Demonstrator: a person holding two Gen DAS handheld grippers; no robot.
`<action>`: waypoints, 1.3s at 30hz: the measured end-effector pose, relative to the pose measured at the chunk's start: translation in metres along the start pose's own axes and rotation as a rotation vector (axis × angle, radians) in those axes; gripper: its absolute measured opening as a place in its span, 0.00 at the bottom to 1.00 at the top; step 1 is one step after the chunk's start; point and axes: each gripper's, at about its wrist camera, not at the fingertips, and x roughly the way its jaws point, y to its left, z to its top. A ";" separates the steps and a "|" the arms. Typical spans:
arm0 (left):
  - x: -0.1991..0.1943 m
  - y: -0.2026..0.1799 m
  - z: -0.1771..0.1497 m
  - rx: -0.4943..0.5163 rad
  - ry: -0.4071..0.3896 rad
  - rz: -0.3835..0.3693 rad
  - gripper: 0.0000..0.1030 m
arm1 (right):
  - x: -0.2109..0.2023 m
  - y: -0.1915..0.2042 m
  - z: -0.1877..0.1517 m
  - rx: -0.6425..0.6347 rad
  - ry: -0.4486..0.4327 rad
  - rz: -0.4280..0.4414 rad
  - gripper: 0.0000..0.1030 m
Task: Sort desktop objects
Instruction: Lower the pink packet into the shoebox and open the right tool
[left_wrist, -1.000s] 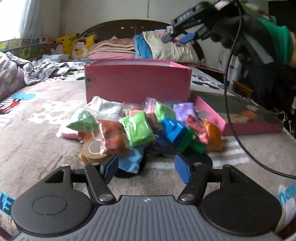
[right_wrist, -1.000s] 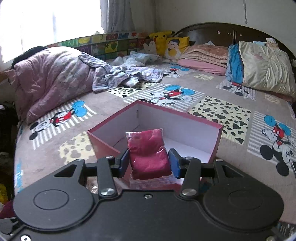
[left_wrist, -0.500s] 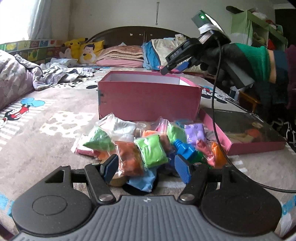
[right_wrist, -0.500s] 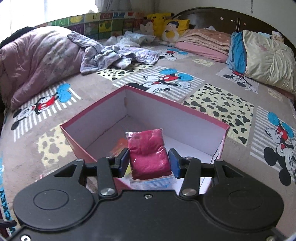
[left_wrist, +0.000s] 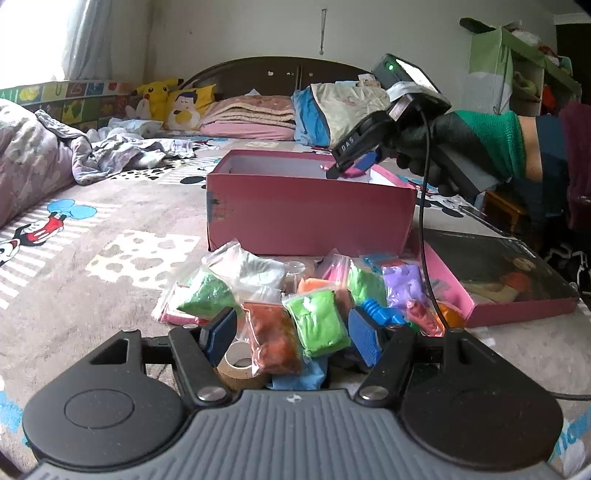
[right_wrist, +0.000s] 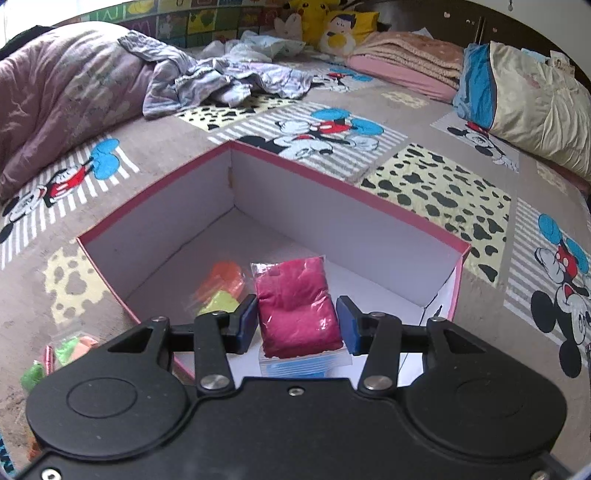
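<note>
Clay packets (left_wrist: 314, 314) before pink box (left_wrist: 310, 218)

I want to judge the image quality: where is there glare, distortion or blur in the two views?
Left wrist view: the window at upper left is blown out white; fisheye bends the edges; the pile of bags is sharp. Right wrist view: the pink box rim bows outward; the red bag is sharp, its plastic slightly glossy.
</note>
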 end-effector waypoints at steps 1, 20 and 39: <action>0.000 0.001 0.000 -0.002 0.002 0.001 0.64 | 0.003 0.000 0.000 -0.001 0.008 -0.002 0.44; -0.002 0.003 -0.002 -0.013 0.015 0.017 0.64 | 0.038 -0.008 -0.006 0.060 0.143 -0.007 0.45; -0.009 -0.007 0.002 0.035 0.015 0.023 0.64 | 0.006 -0.010 -0.006 0.108 0.083 -0.025 0.70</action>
